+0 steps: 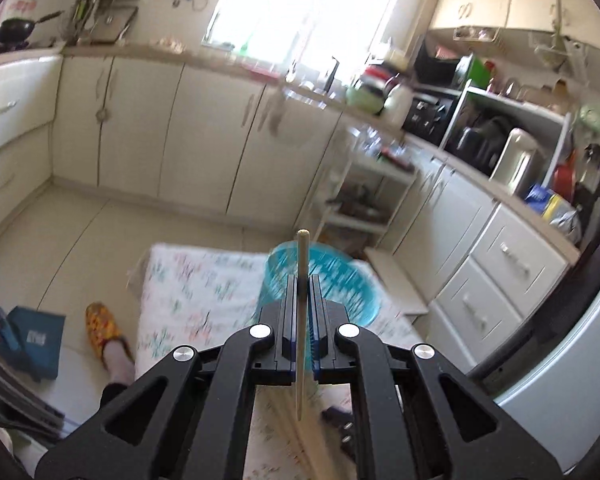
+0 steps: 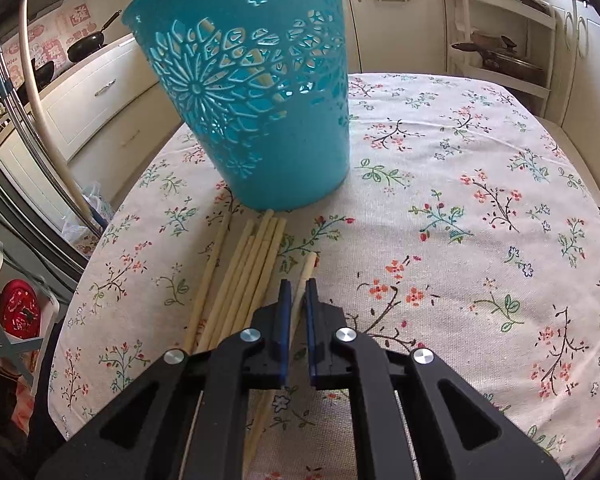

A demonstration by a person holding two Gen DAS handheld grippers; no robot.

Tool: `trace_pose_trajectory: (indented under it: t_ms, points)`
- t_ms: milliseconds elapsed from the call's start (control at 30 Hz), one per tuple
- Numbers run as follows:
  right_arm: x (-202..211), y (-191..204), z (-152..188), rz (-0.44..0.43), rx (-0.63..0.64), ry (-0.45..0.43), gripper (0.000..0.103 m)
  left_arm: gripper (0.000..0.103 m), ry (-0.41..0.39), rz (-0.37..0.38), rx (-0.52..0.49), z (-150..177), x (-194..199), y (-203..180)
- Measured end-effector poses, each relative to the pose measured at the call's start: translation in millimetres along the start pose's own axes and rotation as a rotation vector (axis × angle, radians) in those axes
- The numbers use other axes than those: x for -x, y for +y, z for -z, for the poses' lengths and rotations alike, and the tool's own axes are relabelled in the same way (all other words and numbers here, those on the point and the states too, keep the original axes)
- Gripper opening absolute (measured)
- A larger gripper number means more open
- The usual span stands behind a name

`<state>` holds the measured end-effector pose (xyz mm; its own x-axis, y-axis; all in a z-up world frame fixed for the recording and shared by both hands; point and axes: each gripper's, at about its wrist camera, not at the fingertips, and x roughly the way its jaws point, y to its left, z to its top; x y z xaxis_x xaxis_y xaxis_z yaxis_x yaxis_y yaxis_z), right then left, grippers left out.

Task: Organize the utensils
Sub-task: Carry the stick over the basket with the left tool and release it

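Lying on the floral cloth (image 2: 480, 168) in the right wrist view are about seven pale wooden chopsticks: one loose stick (image 2: 211, 276) on the left, a bundle (image 2: 252, 268) of roughly five touching side by side in the middle, and one single stick (image 2: 302, 286) on the right. Just beyond their far tips stands one teal basket (image 2: 260, 92), upright, its wall pierced with flower cut-outs; through the holes at least two more sticks show inside, leaning. The right gripper (image 2: 296, 294) hangs low over the cloth with its jaws a narrow gap apart, astride that single stick; the blue pads (image 2: 285, 308) sit on either side of it, and whether they touch it cannot be told. Red-and-white stickers with writing show on the far left wall, too blurred to read. In the left wrist view the left gripper (image 1: 303, 292) is raised above the table, jaws clamped on one chopstick (image 1: 301, 320), which stands nearly upright between the pads, its blunt end far and its thin tip near. Beyond it the same basket (image 1: 332, 280) is seen from above, blurred, on the cloth (image 1: 196, 280). On the floor at left lie one patterned orange slipper (image 1: 102, 320) and a blue box (image 1: 40, 336) whose white label is unreadable.
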<state>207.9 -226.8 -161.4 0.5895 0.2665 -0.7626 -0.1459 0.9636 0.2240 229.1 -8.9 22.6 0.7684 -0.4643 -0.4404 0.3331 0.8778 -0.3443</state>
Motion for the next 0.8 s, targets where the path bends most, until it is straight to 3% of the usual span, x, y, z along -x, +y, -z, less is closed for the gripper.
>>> trace_pose_trajectory:
  t_ms: [300,533,667,800]
  points:
    - [-1,0,1,-0.004,-0.004,0.000,0.007,0.005,-0.149,0.071,-0.007,-61,41,-30]
    - [-1,-1,0,-0.004,-0.004,-0.001,0.007,0.005,-0.252,0.038,0.009,-83,31,-38]
    - [-2,-1,1,-0.005,-0.005,0.000,0.007,0.005,-0.239,-0.038,-0.056,-68,-10,-48]
    - [-3,-1,1,-0.009,-0.008,0.000,0.007,0.005,-0.128,-0.093,-0.084,-46,-67,-45]
